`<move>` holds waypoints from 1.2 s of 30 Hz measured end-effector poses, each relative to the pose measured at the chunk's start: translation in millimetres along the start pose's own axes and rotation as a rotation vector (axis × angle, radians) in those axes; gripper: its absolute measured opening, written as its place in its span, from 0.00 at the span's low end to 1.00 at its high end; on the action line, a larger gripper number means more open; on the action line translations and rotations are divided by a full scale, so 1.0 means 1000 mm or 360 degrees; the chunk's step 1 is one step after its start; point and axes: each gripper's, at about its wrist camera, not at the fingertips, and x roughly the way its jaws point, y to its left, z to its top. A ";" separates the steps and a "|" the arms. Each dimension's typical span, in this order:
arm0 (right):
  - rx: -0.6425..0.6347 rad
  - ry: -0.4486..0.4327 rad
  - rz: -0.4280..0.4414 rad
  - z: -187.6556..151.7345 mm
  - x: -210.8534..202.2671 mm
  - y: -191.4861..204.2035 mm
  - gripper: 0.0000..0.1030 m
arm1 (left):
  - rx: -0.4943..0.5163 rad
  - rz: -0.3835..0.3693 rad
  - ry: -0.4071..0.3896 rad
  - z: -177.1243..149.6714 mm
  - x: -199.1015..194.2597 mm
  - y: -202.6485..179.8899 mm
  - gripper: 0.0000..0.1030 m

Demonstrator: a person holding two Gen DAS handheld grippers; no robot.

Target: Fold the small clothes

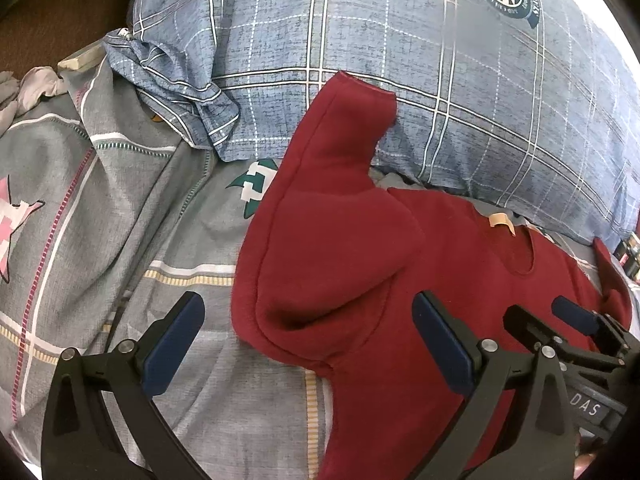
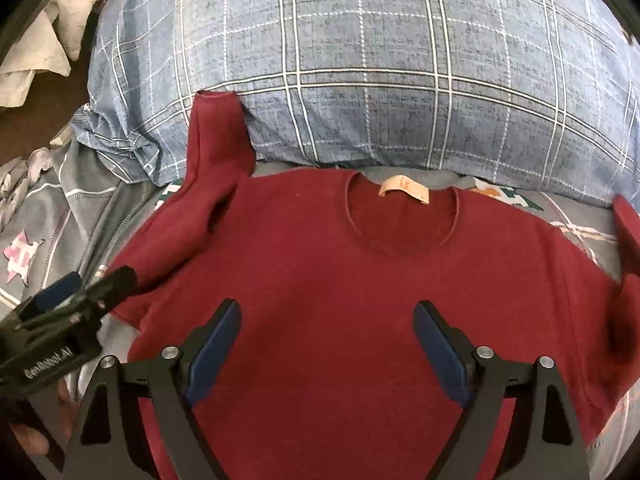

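Observation:
A dark red sweatshirt (image 2: 320, 272) lies flat on the bed, its neck with a tan label (image 2: 404, 188) toward the pillow. Its left sleeve (image 1: 340, 184) runs up against the pillow, and it shows in the right wrist view (image 2: 216, 148) too. My left gripper (image 1: 308, 336) is open and empty, just above the left armpit of the sweatshirt. My right gripper (image 2: 328, 340) is open and empty above the chest; it also shows in the left wrist view (image 1: 576, 316). The right sleeve (image 2: 628, 248) bunches at the right edge.
A blue plaid pillow (image 2: 380, 60) lies behind the sweatshirt. A grey patterned bedsheet (image 1: 100, 208) with a pink star covers the bed to the left. White crumpled cloth (image 2: 44, 52) lies on the dark floor at the far left.

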 end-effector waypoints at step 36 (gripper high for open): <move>-0.0249 0.0170 0.0055 0.130 0.162 0.173 0.83 | -0.0407 0.0290 0.0019 0.016 0.001 0.102 1.00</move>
